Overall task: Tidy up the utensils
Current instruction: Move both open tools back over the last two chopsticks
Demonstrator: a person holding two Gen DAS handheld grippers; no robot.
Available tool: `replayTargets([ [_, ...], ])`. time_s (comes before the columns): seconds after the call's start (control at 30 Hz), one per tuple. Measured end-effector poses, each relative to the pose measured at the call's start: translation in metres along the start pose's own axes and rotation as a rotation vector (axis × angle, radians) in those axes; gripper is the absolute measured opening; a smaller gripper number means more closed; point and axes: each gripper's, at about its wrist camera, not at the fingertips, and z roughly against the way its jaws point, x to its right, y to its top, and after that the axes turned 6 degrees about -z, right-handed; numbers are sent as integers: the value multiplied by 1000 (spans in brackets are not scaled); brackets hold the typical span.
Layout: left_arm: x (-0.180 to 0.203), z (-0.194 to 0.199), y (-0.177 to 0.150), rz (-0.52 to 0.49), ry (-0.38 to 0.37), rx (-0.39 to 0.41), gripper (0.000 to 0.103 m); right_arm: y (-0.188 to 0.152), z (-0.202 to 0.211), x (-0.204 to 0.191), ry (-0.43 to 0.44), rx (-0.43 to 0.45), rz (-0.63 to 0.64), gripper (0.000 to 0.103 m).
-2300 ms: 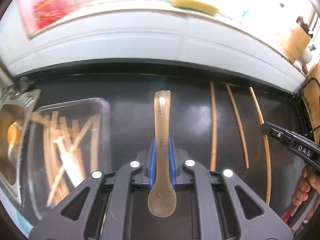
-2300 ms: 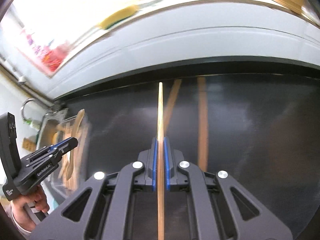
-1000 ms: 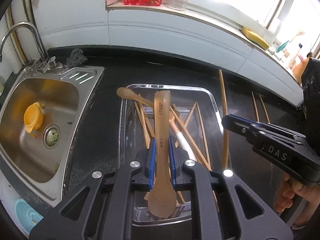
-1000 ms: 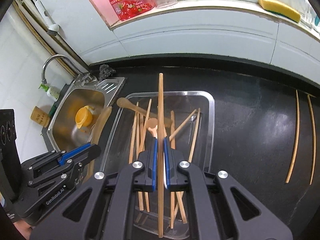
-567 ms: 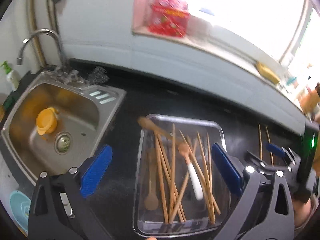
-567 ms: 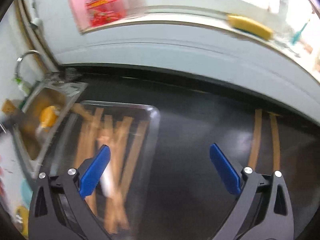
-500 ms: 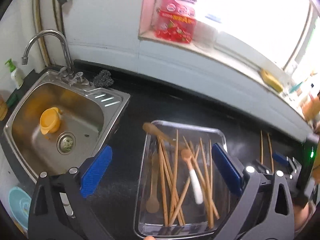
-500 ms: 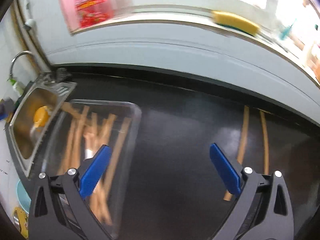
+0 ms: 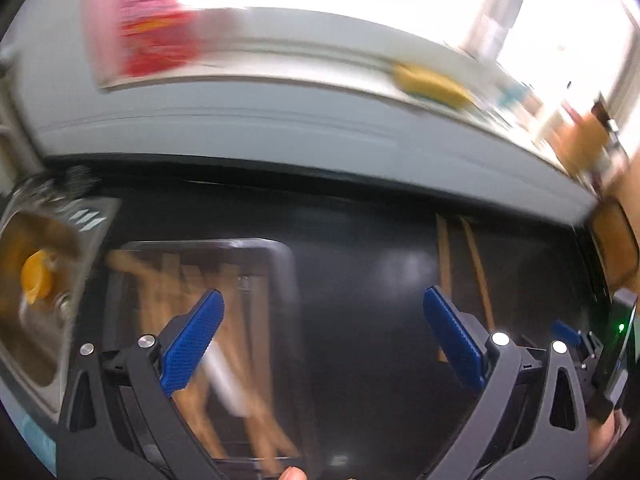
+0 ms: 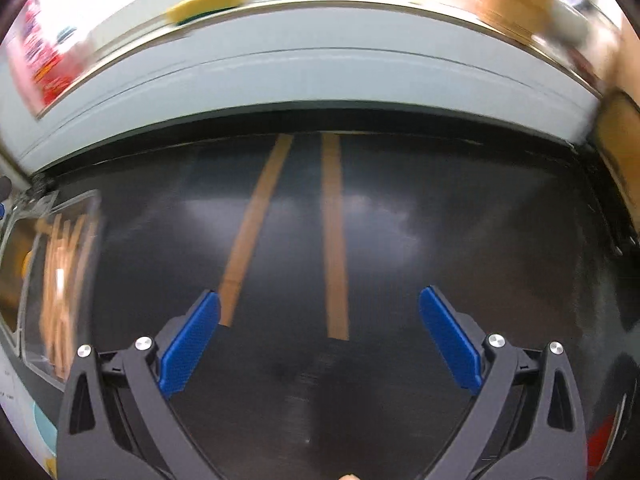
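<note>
A clear tray [image 9: 288, 280] on the black counter holds several wooden chopsticks and spoons [image 9: 192, 408], blurred by motion. My left gripper [image 9: 322, 336] is open and empty, above the tray's right edge. Two wooden chopsticks [image 9: 444, 256] lie on the counter to the right. In the right wrist view my right gripper [image 10: 320, 332] is open and empty, above the near ends of those two chopsticks [image 10: 334, 240]. The tray [image 10: 86, 240] shows at that view's left edge. The right gripper's body also shows in the left wrist view [image 9: 568, 332].
A steel sink [image 9: 36, 280] with a yellow cup [image 9: 36, 276] lies left of the tray. A white tiled wall and a sill with a yellow sponge [image 9: 432, 80] and a red packet [image 9: 156, 28] run behind the counter.
Both grippers opened and dropped the spoon and chopstick into the tray. Since half a second ago both have swung right; the right one now faces the two loose chopsticks.
</note>
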Motion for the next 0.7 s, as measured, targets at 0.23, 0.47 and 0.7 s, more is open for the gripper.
replayTargets([
  [0.23,103,-75,-7,-80,-75,-156,97,-10,5,85,-39,-10,-84,96],
  [0.47,145,-139,5,-54,-54,-265,97,-9,-15,73,60,-17,-22,96],
  [0.7,163,-175,15,-102,3,-299,97,3,-39,43,108,-22,89,96],
])
